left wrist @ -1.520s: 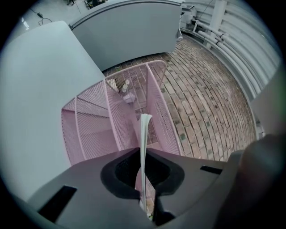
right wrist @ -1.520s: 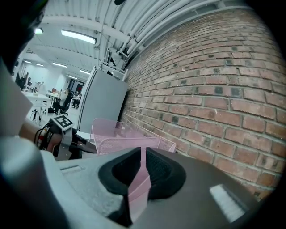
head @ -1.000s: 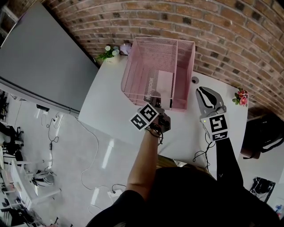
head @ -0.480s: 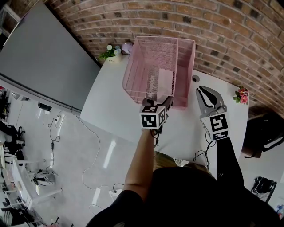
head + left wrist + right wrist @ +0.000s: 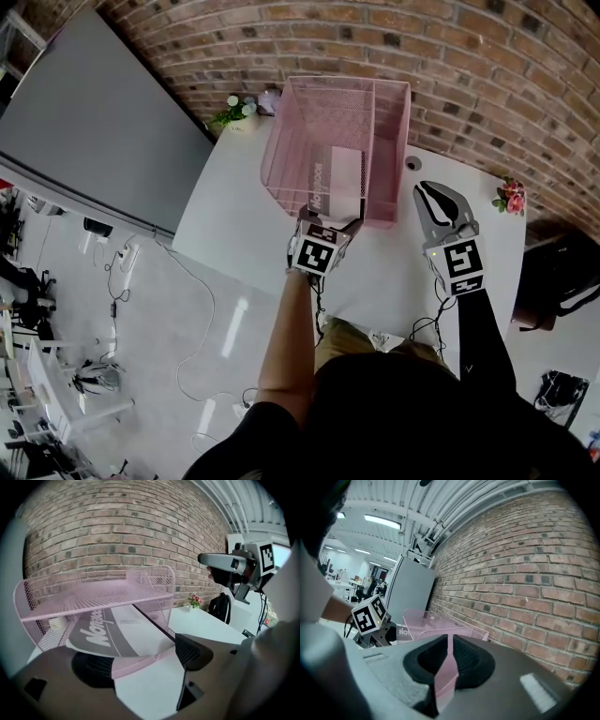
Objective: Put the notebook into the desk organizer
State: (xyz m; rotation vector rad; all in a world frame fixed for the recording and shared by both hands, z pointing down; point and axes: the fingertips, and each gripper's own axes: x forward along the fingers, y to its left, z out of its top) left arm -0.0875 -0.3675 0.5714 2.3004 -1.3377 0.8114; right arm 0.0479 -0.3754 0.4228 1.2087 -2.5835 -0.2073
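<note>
The pink mesh desk organizer (image 5: 337, 122) stands on the white table by the brick wall. A grey-and-white notebook (image 5: 339, 176) lies flat in its lower tray (image 5: 136, 660), near edge over the front lip. My left gripper (image 5: 328, 225) sits right at that lip, and its jaws have just been opening. In the left gripper view the left gripper (image 5: 140, 660) is open, its pads (image 5: 192, 651) clear of the notebook (image 5: 117, 630). My right gripper (image 5: 434, 192) rests to the right of the organizer, shut on nothing. The right gripper (image 5: 450, 653) faces the organizer (image 5: 436, 625).
A small potted plant (image 5: 230, 111) stands at the table's far left corner and pink flowers (image 5: 511, 202) at the right edge. A small round object (image 5: 411, 165) lies right of the organizer. Bare tabletop (image 5: 234, 206) lies left of the organizer. A cable (image 5: 427, 328) hangs off the front edge.
The left gripper rolled over and moved a little toward the organizer, and its jaws opened. The notebook now lies flat in the tray. The right gripper stayed put.
</note>
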